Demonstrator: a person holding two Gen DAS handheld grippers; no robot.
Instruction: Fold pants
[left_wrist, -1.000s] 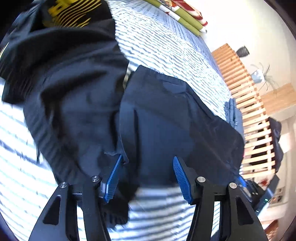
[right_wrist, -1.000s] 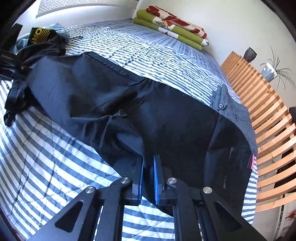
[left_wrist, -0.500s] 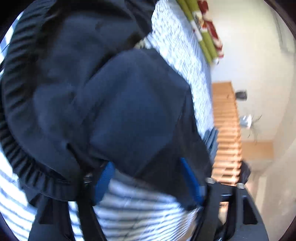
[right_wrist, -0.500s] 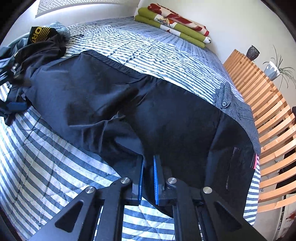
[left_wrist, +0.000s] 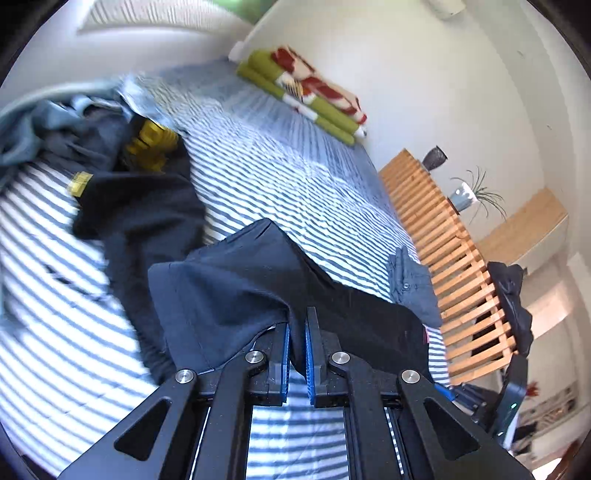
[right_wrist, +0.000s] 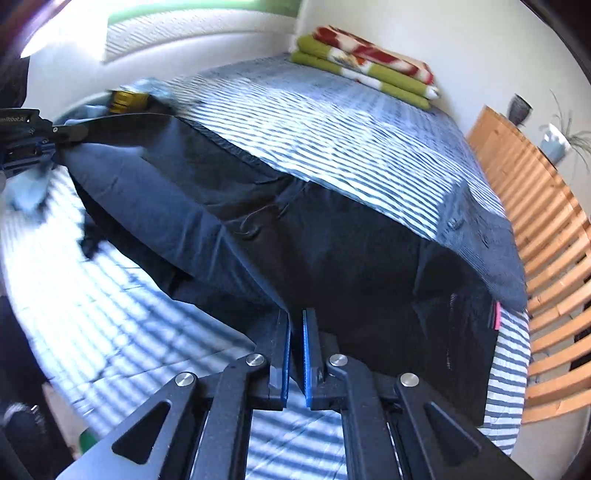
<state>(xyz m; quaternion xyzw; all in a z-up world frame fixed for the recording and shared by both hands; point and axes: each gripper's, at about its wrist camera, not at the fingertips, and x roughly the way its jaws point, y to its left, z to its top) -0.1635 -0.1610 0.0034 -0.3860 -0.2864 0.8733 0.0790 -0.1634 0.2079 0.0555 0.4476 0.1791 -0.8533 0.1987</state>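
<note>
Pants (right_wrist: 332, 258), dark navy, lie stretched across the striped bed (right_wrist: 332, 122), and both near edges are now off the cover. A second ago the left gripper (left_wrist: 297, 354) hung over the leg end with its fingers spread wide; now those fingers have snapped in on a fold of the dark cloth and that end stands up from the bed like a small tent. The right gripper (right_wrist: 294, 356), pinching the near edge by the seat all along, has tightened a touch more and risen with it. In the right wrist view the left tool shows at far left with the leg end pulled up into it, so the cloth sags between the two grips. My reading: the pickup is done, and the next thing is to carry this near edge over the far one for a lengthwise fold.

Count: one pair of pants in play. Two grippers, both clamped on it. One heap of other clothes (left_wrist: 140, 192) beside the leg end, black with yellow print and something pale blue, close enough to catch on the swing. One grey garment (left_wrist: 413, 288) by the waist. One folded blanket (left_wrist: 306, 96) at the head of the bed. One slatted wooden frame (left_wrist: 454, 280), two pots (left_wrist: 434, 158) behind it.
</note>
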